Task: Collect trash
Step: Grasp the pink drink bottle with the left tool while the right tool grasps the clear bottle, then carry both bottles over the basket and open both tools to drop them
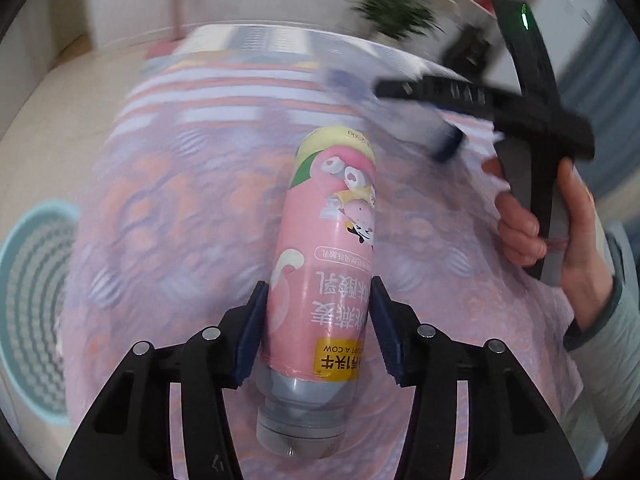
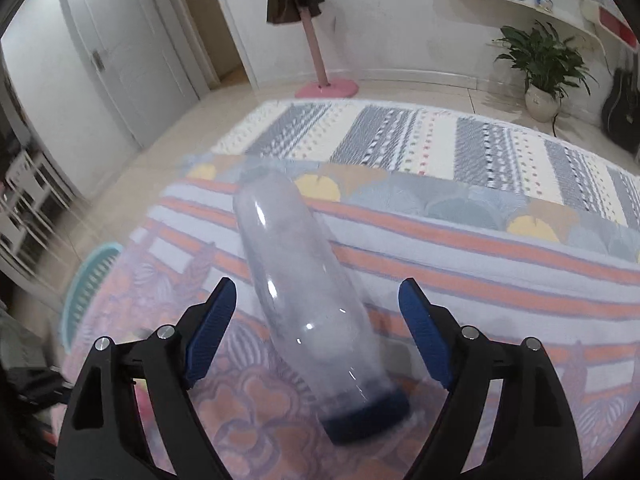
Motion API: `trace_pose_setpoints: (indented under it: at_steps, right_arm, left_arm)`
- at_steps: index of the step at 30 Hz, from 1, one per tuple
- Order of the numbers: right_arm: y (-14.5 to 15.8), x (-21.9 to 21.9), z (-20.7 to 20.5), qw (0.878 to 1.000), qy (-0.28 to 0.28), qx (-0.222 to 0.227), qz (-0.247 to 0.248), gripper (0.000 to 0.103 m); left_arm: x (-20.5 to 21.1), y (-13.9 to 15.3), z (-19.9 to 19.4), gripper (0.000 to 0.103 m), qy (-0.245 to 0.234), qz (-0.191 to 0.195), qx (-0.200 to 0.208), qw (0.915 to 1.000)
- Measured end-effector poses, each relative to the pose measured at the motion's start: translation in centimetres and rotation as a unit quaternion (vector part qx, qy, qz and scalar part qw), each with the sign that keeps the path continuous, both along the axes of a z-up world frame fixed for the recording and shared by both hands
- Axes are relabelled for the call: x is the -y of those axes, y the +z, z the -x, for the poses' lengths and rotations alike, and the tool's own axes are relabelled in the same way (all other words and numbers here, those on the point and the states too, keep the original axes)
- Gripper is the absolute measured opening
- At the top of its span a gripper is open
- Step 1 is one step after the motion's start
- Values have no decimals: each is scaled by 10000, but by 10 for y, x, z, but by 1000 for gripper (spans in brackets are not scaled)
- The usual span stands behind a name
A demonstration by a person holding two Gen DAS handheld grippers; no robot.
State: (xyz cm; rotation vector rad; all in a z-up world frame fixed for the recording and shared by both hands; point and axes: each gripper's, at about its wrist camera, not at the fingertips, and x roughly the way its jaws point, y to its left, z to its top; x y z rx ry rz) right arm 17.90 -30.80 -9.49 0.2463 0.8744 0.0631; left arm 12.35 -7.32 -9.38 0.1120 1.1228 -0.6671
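The right claw (image 2: 316,320) stands wide open around a clear plastic bottle with a dark blue cap (image 2: 308,292), its blue pads (image 2: 210,332) apart from the bottle's sides. The bottle lies on a patterned pink and orange cloth (image 2: 460,264), cap toward the camera. A turquoise basket (image 2: 90,280) shows at the left.

White door (image 2: 120,60), pale tiled floor (image 2: 400,84), potted plant (image 2: 540,68), perhaps a guitar (image 2: 622,108).

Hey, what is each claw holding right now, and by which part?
Left claw grips the pink bottle across its body, near the neck end. Right claw holds nothing: the clear bottle lies between its open fingers, untouched.
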Motion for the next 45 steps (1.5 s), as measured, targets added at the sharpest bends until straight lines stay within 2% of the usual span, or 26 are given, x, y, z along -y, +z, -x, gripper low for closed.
trace_pose_setpoints:
  at_steps: [3, 7, 10, 13, 18, 24, 30, 35, 38, 40, 45]
  right_arm:
    - [-4, -15, -7, 9992, 2, -106, 386, 78]
    - [-4, -32, -13, 9979, 19, -238, 603, 54]
    - [-3, -44, -12, 9974, 52, -245, 682, 48]
    - [2, -51, -9, 9994, 114, -124, 286, 47]
    - [33, -75, -8, 9975, 278, 378, -535, 47]
    - [70, -141, -14, 9906, 837, 719, -805, 47]
    - [89, -230, -21, 9856, 1418, 772, -505, 47]
    - [70, -291, -36, 9850, 1680, 268, -272, 47]
    - [56, -316, -46, 9844, 1748, -92, -162, 47]
    - [47, -327, -52, 9832, 1782, -270, -301, 47]
    - [34, -345, -61, 9820, 1786, -476, -400, 48]
  left_arm:
    - [-26, -1, -9, 48, 446, 228, 78, 9987]
    - [-46, -4, -16, 48, 749, 474, 1, 9961]
    - [-56, -3, -18, 48, 907, 622, 25, 9939]
    - [-72, 6, -13, 47, 1073, 906, 162, 9900]
    - [-107, 31, -9, 46, 1399, 1310, 486, 9803]
    - [-165, 67, -8, 46, 1917, 1644, 862, 9638]
    - [-222, 80, -20, 46, 2548, 1648, 1077, 9468]
    - [-271, 64, -30, 46, 3189, 1528, 836, 9316]
    - [-291, 47, -40, 46, 3425, 1421, 532, 9272]
    - [-300, 36, -45, 46, 3527, 1350, 356, 9253]
    - [-313, 22, -53, 46, 3664, 1233, 171, 9221]
